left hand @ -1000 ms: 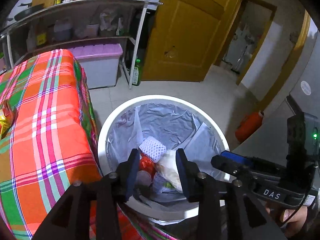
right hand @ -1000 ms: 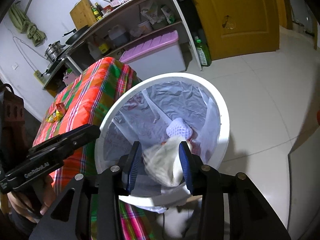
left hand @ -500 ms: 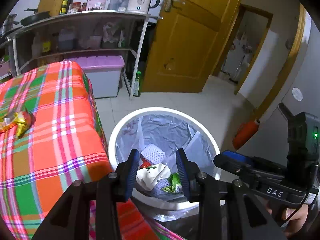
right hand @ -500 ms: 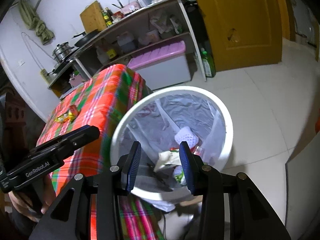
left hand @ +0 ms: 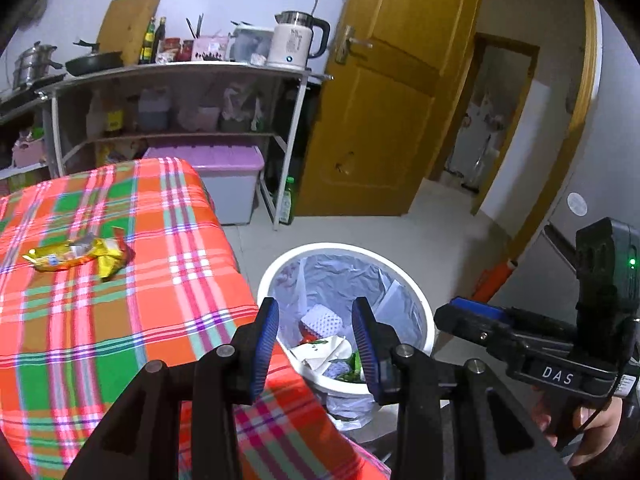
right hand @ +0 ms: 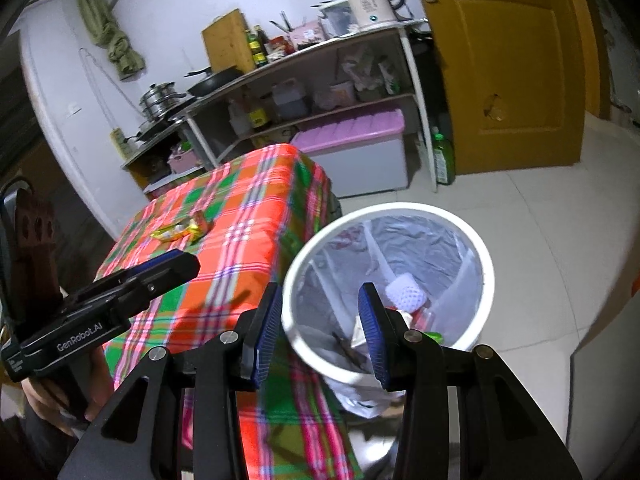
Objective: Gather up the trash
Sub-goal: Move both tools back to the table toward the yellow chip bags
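Trash remains on the table, so my reading is that the step in hand is the turn from the bin toward the next piece, with nothing carried.

Left wrist view: the left gripper [left hand: 314,336] stands with its blue-padded jaws about half apart and nothing between them; only the bin shows through the gap. That round white plastic bin with a grey liner bag [left hand: 424,326] sits on the floor just beside the corner of the table draped in an orange, green and pink plaid cloth [left hand: 120,320]. Inside it lie a white foam fruit net [left hand: 322,320], crumpled white paper [left hand: 326,354] and some green scraps. Taking the bin as landmark, the crinkled yellow foil snack wrapper [left hand: 78,256] lies well apart from it, to its upper left on the cloth, flat and loose. The right gripper [left hand: 468,314] enters from the right, beyond the bin's right rim.

Right wrist view: the right gripper [right hand: 320,328] is likewise about half open and empty, hanging over the bin's [right hand: 486,280] near-left rim. The wrapper [right hand: 180,230] lies up and left of the bin, on the middle of the plaid cloth [right hand: 240,248]. The left gripper [right hand: 176,264] reaches in from the left, nearer the wrapper than the right one is.

The next move, I judge, calls for the left gripper to swing from the bin toward the wrapper, drop low over the cloth and straddle the foil. Thin foil lying flat may slide or bring cloth up with it.
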Demonstrator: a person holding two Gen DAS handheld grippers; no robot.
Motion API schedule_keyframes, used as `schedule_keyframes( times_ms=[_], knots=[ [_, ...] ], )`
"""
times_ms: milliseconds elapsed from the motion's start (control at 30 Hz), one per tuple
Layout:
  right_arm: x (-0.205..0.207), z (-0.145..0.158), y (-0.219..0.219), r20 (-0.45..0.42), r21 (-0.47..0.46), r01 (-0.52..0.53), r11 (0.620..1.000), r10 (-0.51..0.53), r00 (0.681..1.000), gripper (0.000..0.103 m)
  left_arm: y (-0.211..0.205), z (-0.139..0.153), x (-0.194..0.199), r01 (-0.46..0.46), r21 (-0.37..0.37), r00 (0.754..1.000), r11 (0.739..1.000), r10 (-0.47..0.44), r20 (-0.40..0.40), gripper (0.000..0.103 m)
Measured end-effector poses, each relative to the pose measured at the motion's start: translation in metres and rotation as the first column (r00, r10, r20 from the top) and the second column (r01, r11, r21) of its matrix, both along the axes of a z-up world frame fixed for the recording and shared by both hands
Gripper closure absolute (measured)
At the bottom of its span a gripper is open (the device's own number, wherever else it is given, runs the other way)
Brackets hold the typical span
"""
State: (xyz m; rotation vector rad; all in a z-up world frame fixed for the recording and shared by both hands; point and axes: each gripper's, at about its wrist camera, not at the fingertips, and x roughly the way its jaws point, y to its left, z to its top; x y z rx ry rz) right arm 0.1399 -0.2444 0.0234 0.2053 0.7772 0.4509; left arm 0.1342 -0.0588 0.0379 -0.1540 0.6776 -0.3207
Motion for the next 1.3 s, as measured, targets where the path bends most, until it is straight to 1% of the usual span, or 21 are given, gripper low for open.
schedule_keyframes(
  times_ms=[267,633,1000,1300],
  knots=[
    [-0.016,0.012,0.026,0.04,-0.02,-0.066,0.998,0.067,0.997,0.062,0.024,0.009,-0.024,-0.048,0.003,0.999,0.999,0.048,0.026,0.065],
    [-0.022,0.019,0.047,0.057,-0.034,-0.118,0.992,0.12,0.991,0.062,0.052,0.013,-0.042,-0.109,0.004,0.993,0.994,0.109,0.037,0.065],
    [-0.022,0.018,0.072,0.057,-0.049,-0.171,0.984,0.174,0.983,0.062,0.072,0.017,-0.055,-0.161,0.015,0.985,0.987,0.16,0.063,0.065],
    [-0.016,0.013,0.096,0.041,-0.052,-0.23,0.972,0.232,0.972,0.062,0.095,0.011,-0.062,-0.195,-0.013,0.98,0.981,0.195,0.049,0.065]
  ],
)
